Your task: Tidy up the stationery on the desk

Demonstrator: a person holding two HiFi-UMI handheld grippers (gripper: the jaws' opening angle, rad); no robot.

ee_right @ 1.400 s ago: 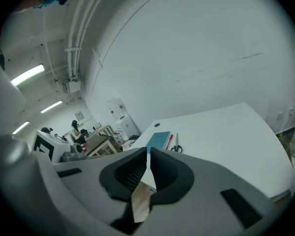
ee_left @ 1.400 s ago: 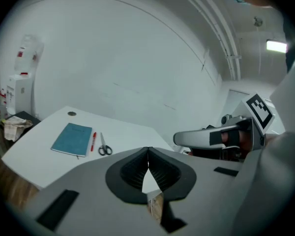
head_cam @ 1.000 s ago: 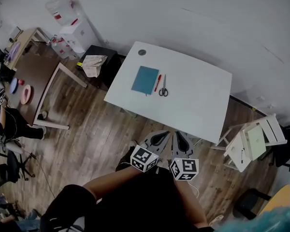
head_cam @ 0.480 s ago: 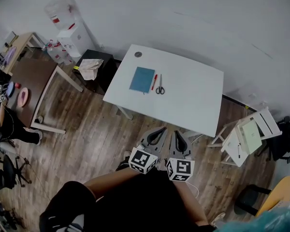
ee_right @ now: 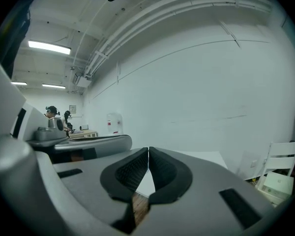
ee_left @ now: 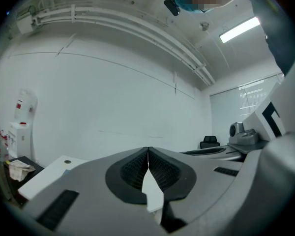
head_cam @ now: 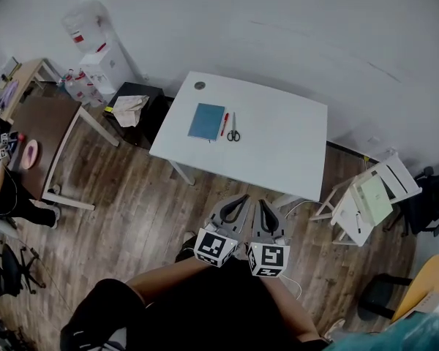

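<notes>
I stand well back from the white desk (head_cam: 278, 141), on the wood floor. I hold both grippers out in front of me, side by side, and they point at the desk.

My left gripper (head_cam: 236, 207) is shut tight, pad on pad, with nothing in it. My right gripper (head_cam: 266, 214) has just been closing. Its pads now meet too, and nothing is between them.

The things I have to tidy lie on the far left part of the desk. The blue notebook (head_cam: 206, 121), the red pen (head_cam: 224, 124) and the scissors (head_cam: 233, 129) sit close together in a neat row.

I think this could be me walking up to the desk. It could also be me stepping away from a row that is now neat. I cannot tell which. Either way, I think the best thing is to hold both grippers steady. I should not let them bump each other. I should also watch out for the white chair (head_cam: 366, 196) on my right.

I see no box, cup or tray on the desk for the pen or scissors. The only thing like that is the water bottle (head_cam: 84, 22) on its machine by the wall. I cannot see how full it is.
</notes>
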